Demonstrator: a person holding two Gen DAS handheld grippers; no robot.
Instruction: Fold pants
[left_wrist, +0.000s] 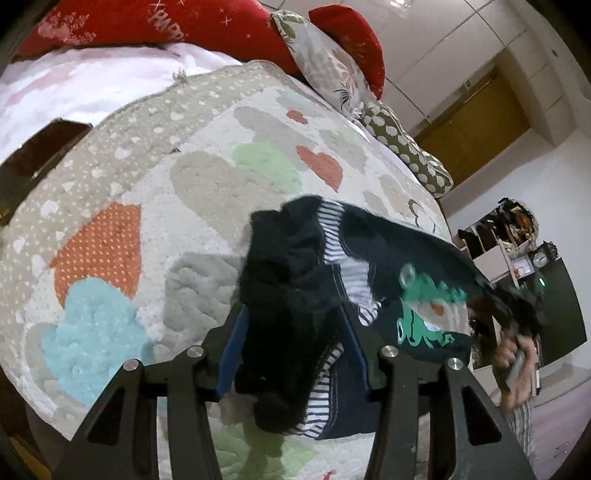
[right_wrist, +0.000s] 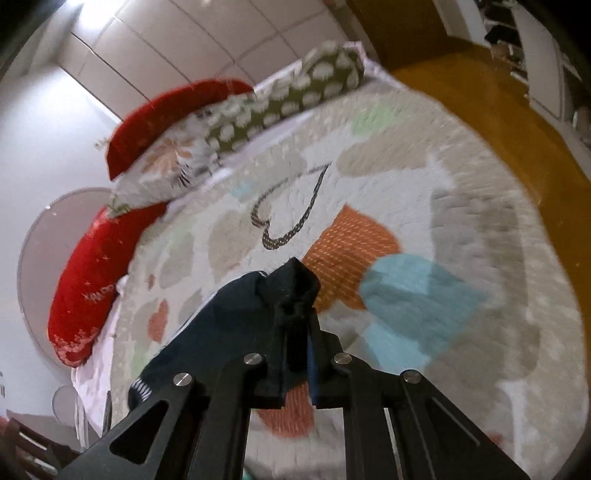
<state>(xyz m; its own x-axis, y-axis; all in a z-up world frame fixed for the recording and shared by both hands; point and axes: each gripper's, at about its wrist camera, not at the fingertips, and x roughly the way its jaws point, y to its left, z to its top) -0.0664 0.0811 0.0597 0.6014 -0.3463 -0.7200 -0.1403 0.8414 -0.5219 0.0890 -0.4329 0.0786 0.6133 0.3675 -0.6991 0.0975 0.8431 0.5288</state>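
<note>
Holding the pants (left_wrist: 373, 266) slung in the air above the bed's quilt (left_wrist: 192, 177) — your left gripper (left_wrist: 295, 350) sits part-open around a bunched dark end, your right gripper (right_wrist: 297, 347) clamps tight on another. No fold shows yet — all remains.

The pants (left_wrist: 373, 240) are dark navy with a white-striped lining and a green print. The bedspread (left_wrist: 192, 177) is cream with orange, blue, green and beige hearts. The pillows (left_wrist: 110, 22) are red.
</note>
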